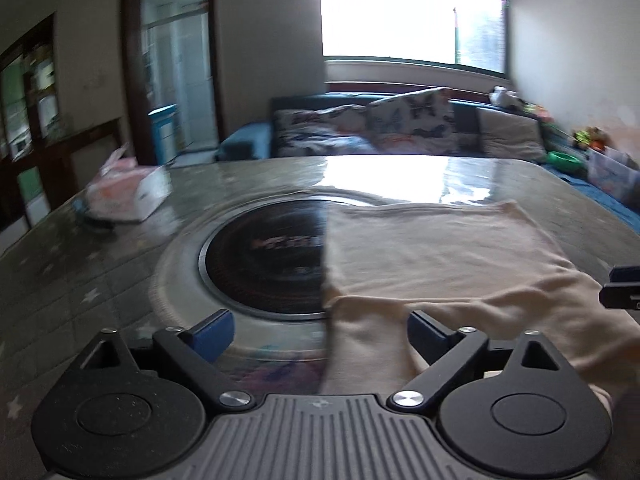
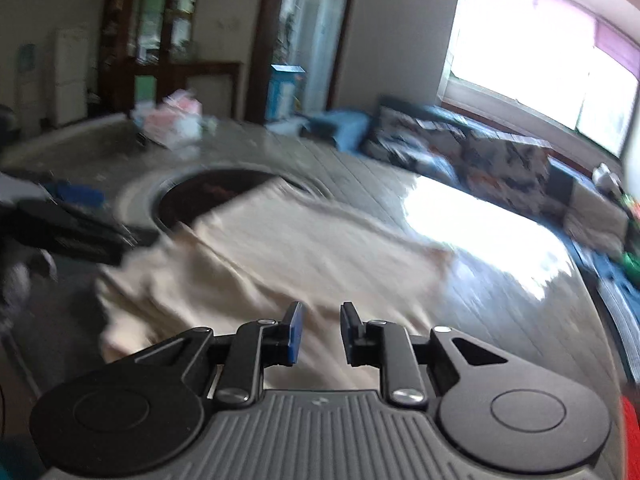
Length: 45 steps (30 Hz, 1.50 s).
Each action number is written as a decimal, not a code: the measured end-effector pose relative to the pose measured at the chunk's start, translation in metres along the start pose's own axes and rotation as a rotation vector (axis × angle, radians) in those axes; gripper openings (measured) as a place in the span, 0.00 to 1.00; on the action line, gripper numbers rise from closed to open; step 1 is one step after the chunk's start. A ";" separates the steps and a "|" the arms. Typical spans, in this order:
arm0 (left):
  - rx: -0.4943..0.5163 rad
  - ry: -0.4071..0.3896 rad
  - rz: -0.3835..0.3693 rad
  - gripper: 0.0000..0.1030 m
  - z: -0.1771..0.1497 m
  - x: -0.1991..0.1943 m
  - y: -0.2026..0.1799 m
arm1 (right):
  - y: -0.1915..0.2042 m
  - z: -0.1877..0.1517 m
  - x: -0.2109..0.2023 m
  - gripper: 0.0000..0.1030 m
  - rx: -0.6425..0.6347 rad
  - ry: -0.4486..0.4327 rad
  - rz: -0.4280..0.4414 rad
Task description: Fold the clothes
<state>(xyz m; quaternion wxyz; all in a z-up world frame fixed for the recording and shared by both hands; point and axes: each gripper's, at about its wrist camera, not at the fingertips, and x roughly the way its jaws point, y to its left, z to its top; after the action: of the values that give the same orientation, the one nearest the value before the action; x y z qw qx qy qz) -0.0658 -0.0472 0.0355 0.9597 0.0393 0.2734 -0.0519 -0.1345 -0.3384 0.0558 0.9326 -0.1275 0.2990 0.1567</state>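
**Cream top partly laid out, both grippers empty**

Left wrist view: the left gripper point(image 1: 320, 336) sits at the bottom of the frame with its blue-padded fingers spread wide, nothing between them. The cream garment point(image 1: 440, 256) fills the centre-right of the picture, lying on the table point(image 1: 80, 288) and covering the right part of the round black cooktop point(image 1: 264, 264) set into it. The far part lies flat with a straight left edge; the near part bunches up and trails toward the lower right. A tissue box point(image 1: 128, 196) sits at mid-left.

Right wrist view: the right gripper point(image 2: 320, 336) at bottom centre has its fingers at a narrow gap, and I can't see any cloth pinched there; the fabric looks to be below them. The garment runs from centre toward the lower left, rumpled there, with blur hiding detail.

My guess on progress: that straight edge hints at a fold, but the wrinkled near end says it isn't a tidy finished bundle. Soft, floppy fabric, pale cream, no print that I can see.
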 end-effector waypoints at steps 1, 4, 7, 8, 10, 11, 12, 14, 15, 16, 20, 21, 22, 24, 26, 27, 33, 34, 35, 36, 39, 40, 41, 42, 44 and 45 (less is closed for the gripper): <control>0.015 -0.005 -0.011 0.87 0.000 0.000 -0.004 | -0.007 -0.007 -0.002 0.20 0.022 0.020 -0.002; 0.037 -0.011 -0.034 0.79 0.001 0.002 -0.014 | -0.018 -0.026 -0.005 0.20 0.063 0.059 0.002; 0.056 -0.014 -0.050 0.75 0.003 0.005 -0.022 | -0.022 -0.034 -0.006 0.20 0.078 0.050 0.004; 0.063 -0.015 -0.055 0.75 0.004 0.006 -0.025 | -0.022 -0.034 -0.006 0.20 0.085 0.043 0.008; 0.066 -0.003 -0.072 0.74 0.004 0.008 -0.029 | -0.023 -0.031 -0.004 0.20 0.099 0.027 0.017; 0.062 0.010 -0.083 0.74 0.004 0.010 -0.030 | -0.023 -0.031 -0.004 0.20 0.105 0.020 0.022; 0.062 0.019 -0.095 0.74 0.002 0.010 -0.031 | -0.023 -0.030 -0.005 0.20 0.109 0.015 0.026; 0.078 0.034 -0.098 0.74 -0.002 0.011 -0.033 | -0.024 -0.031 -0.006 0.24 0.121 0.011 0.024; 0.085 0.043 -0.098 0.74 -0.004 0.013 -0.035 | -0.024 -0.033 -0.006 0.26 0.128 0.013 0.021; 0.091 0.051 -0.098 0.74 -0.006 0.014 -0.036 | -0.025 -0.035 -0.007 0.29 0.133 0.019 0.017; 0.104 0.065 -0.111 0.61 -0.009 0.017 -0.042 | -0.027 -0.041 -0.008 0.34 0.142 0.025 0.004; 0.106 0.066 -0.122 0.57 -0.010 0.018 -0.043 | -0.028 -0.042 -0.008 0.34 0.144 0.026 0.001; 0.109 0.067 -0.133 0.51 -0.010 0.018 -0.044 | -0.028 -0.043 -0.008 0.35 0.144 0.026 -0.002; 0.116 0.068 -0.151 0.42 -0.011 0.018 -0.046 | -0.025 -0.043 -0.008 0.36 0.129 0.023 -0.010; 0.117 0.067 -0.166 0.24 -0.010 0.017 -0.047 | -0.023 -0.044 -0.008 0.39 0.119 0.022 -0.008; 0.118 0.066 -0.168 0.19 -0.010 0.017 -0.047 | -0.021 -0.044 -0.009 0.40 0.114 0.022 -0.005; 0.127 0.012 -0.180 0.06 0.006 0.008 -0.047 | -0.014 -0.049 -0.013 0.45 0.084 0.021 -0.008; 0.128 -0.005 -0.180 0.06 0.011 0.006 -0.046 | -0.013 -0.049 -0.013 0.45 0.084 0.022 -0.012; 0.128 -0.026 -0.185 0.06 0.016 0.002 -0.046 | -0.013 -0.049 -0.012 0.45 0.088 0.022 -0.016; 0.127 -0.047 -0.189 0.06 0.021 -0.002 -0.045 | -0.013 -0.050 -0.012 0.45 0.091 0.020 -0.020; 0.115 -0.086 -0.210 0.06 0.030 -0.011 -0.040 | -0.014 -0.050 -0.012 0.45 0.097 0.014 -0.033; 0.114 -0.090 -0.213 0.06 0.031 -0.012 -0.039 | -0.014 -0.050 -0.011 0.45 0.099 0.017 -0.039; 0.120 -0.086 -0.204 0.06 0.030 -0.010 -0.038 | -0.015 -0.051 -0.009 0.45 0.101 0.023 -0.049; 0.118 -0.063 -0.193 0.06 0.027 -0.006 -0.036 | -0.015 -0.052 -0.008 0.45 0.101 0.030 -0.060; 0.113 -0.018 -0.172 0.06 0.020 0.002 -0.031 | -0.017 -0.054 -0.008 0.45 0.104 0.039 -0.074; 0.112 0.002 -0.165 0.06 0.016 0.006 -0.029 | -0.019 -0.056 -0.009 0.45 0.107 0.044 -0.079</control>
<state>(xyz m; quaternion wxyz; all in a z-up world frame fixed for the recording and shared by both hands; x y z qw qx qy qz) -0.0560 -0.0782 0.0451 0.9482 0.0700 0.2733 -0.1460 -0.1637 -0.3759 0.0198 0.9368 -0.0924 0.3221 0.1006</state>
